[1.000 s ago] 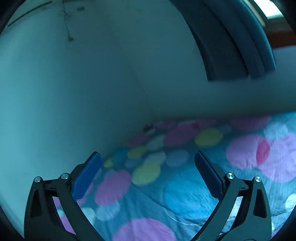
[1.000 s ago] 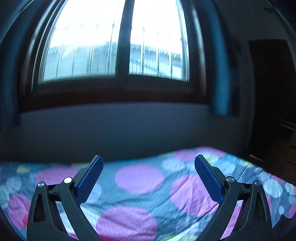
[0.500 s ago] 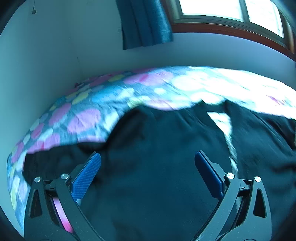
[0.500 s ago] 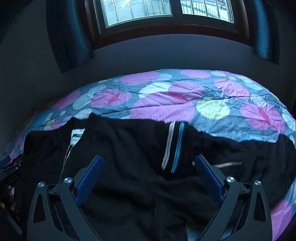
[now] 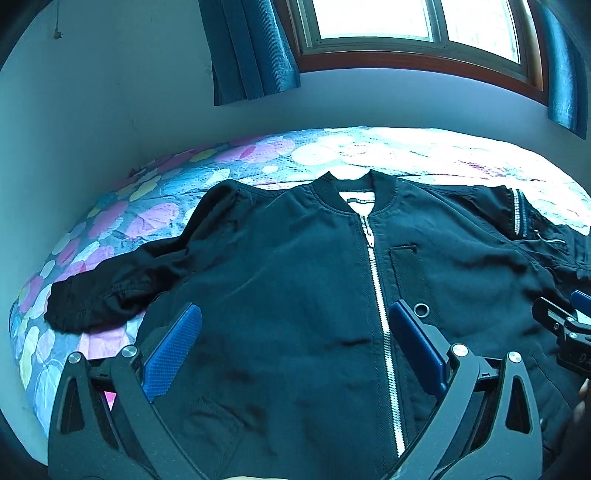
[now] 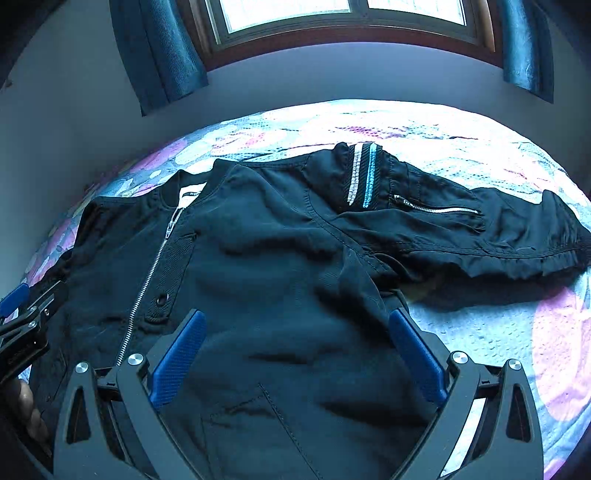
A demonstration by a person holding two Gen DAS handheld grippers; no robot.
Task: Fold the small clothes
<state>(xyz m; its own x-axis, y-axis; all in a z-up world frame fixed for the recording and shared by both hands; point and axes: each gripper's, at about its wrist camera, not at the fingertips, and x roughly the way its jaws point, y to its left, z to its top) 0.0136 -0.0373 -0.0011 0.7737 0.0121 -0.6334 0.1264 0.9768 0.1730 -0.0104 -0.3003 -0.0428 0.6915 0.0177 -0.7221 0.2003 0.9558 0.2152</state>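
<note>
Home bedroom, bed (image 5: 155, 218) (polka-dot cover), curtained window (image 5: 413, 33)

I see a black jacket (image 5: 288, 266) with a silver zipper (image 5: 378, 280) and white and blue sleeve stripes (image 6: 364, 175), on a blue bedspread (image 5: 155, 206) dotted pink, yellow and white; teal curtains (image 5: 251, 48).

The black zip-front bomber jacket (image 5: 295, 288) covers most of the near side of the dotted pink-and-blue bedspread (image 5: 122, 218). Bare bedspread lies open beyond the collar toward the pale wall (image 5: 110, 110), and beside the striped sleeve (image 6: 461, 229) on the right. Both sleeves sprawl outward, blocking the sides. The left claw (image 5: 291, 343) and right claw (image 6: 295, 350) gape above the jacket.
</note>
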